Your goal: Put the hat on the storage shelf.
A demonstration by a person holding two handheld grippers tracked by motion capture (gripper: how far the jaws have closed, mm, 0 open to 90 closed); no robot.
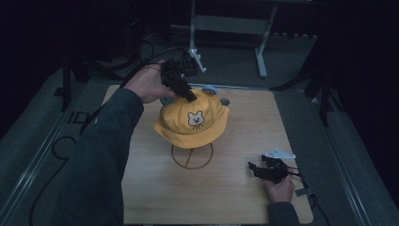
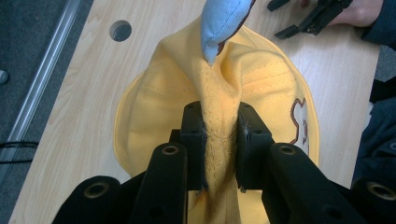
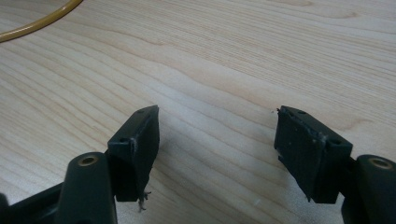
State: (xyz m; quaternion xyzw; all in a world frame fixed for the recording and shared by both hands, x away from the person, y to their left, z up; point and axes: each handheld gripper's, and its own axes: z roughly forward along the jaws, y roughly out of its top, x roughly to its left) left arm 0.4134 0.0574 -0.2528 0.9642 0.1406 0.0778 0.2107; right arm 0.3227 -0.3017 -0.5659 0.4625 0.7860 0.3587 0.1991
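The yellow bucket hat (image 1: 192, 123) sat on a hoop-shaped wire stand whose round base (image 1: 191, 157) rested near the middle of the wooden table (image 1: 155, 188), and the hat's embroidered bear face (image 1: 195, 118) looked toward the person's side of the table, with the brim sloping down and out all around. The crown was drawn up off-centre into a ridge at the back, on the side away from the bear, so the hat's long line ran from that raised fold down to the front brim. In the left gripper view, the ridge of fabric (image 2: 219, 135) ran straight up between the two black jaws, and a pale blue stuffed ear (image 2: 219, 25) stood beyond it. The left gripper (image 1: 186, 92) came in over the back of the hat, its jaws pressed together on that fold of yellow cloth. A round hole (image 1: 225, 101) in the table lay just behind the hat's right side. The right gripper (image 1: 256, 170) rested low on the table, well apart from the hat toward the person's right, its jaws standing wide with only bare wood between them; in the right gripper view, a curve of the yellowish wire base (image 3: 37, 21) crossed the corner beyond it.
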